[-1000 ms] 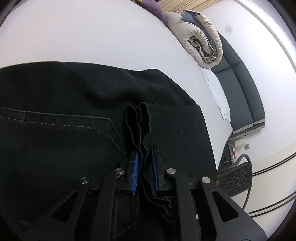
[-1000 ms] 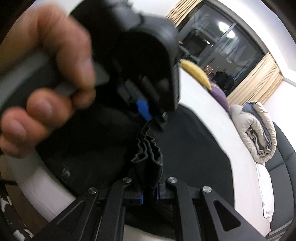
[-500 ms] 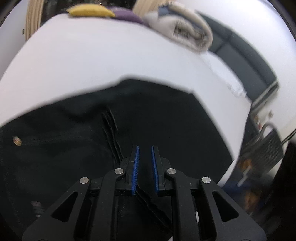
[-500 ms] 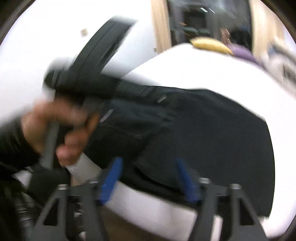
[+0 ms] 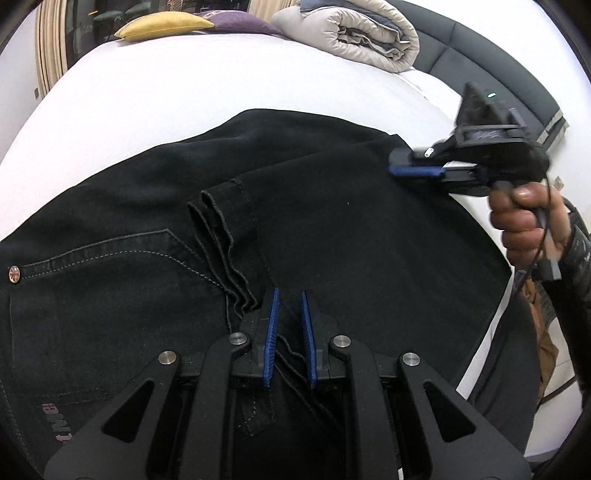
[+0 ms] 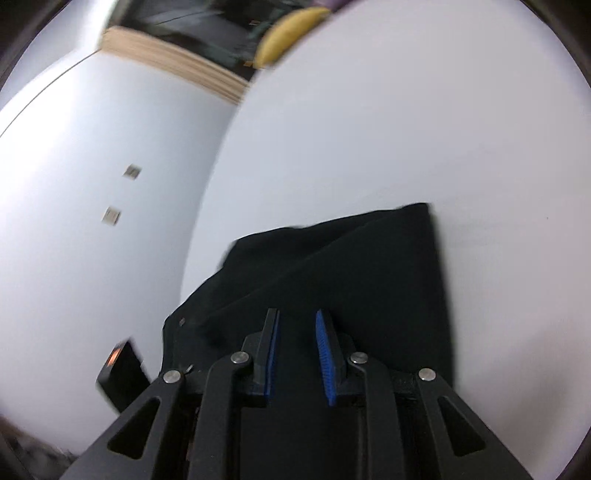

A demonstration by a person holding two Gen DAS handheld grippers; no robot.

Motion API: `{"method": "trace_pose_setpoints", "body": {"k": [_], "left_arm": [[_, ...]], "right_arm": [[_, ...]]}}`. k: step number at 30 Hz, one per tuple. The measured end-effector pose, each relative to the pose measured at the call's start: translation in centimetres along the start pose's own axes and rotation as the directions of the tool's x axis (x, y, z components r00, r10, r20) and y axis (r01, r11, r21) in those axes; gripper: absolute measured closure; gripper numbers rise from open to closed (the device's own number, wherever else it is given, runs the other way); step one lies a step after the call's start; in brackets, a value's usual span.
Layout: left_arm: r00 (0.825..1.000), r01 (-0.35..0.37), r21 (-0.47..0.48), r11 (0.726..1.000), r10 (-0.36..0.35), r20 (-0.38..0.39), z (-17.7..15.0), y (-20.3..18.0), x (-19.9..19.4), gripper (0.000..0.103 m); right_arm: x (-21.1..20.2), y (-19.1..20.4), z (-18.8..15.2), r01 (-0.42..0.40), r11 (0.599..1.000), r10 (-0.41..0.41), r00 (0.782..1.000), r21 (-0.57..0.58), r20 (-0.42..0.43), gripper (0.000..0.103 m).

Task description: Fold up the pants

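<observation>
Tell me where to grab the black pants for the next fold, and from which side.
Judging by the pose, take the stacked leg hems lying across the black pants near the back pocket. Their layered edges stand slightly proud, so the left gripper, open just behind them, could slide in along the white bed from the near edge and pinch all layers.

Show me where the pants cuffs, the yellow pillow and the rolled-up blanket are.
pants cuffs (image 5: 221, 206): left wrist view, on the stitched hem of the stacked leg ends.
yellow pillow (image 5: 162, 26): left wrist view, middle of its top face.
rolled-up blanket (image 5: 354, 37): left wrist view, on the beige outer layer.
</observation>
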State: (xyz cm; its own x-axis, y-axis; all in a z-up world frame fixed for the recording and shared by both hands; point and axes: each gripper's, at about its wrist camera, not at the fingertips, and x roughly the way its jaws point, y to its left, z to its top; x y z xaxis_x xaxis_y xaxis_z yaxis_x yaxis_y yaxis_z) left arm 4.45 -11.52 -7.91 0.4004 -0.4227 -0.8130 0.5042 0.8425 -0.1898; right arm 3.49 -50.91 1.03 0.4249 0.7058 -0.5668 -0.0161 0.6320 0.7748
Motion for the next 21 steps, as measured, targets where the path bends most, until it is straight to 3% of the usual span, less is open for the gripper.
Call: {"method": "trace_pose_setpoints", "body": {"k": [2, 13, 21], "left_arm": [[1.0, 0.002, -0.001, 1.0, -0.002, 0.001, 0.1, -0.6, 0.4, 0.091], [1.0, -0.004, 0.004, 1.0, 0.004, 0.004, -0.1, -0.4, 0.3, 0.091], [1.0, -0.01, 0.011, 1.0, 0.01, 0.008, -0.2, -0.5, 0.1, 0.091]], "right_arm": [[0.5, -1.5, -0.5, -0.005, 0.999, 0.006, 1.0, 0.049, -0.016, 0.103], [-2.6, -1.4, -11.5, -0.005, 0.999, 0.007, 0.999, 0.038, -0.045, 0.103], [-5.3, -2.0, -15.4, 0.065, 0.996, -0.063, 0.998, 0.057, -0.027, 0.103]]}}
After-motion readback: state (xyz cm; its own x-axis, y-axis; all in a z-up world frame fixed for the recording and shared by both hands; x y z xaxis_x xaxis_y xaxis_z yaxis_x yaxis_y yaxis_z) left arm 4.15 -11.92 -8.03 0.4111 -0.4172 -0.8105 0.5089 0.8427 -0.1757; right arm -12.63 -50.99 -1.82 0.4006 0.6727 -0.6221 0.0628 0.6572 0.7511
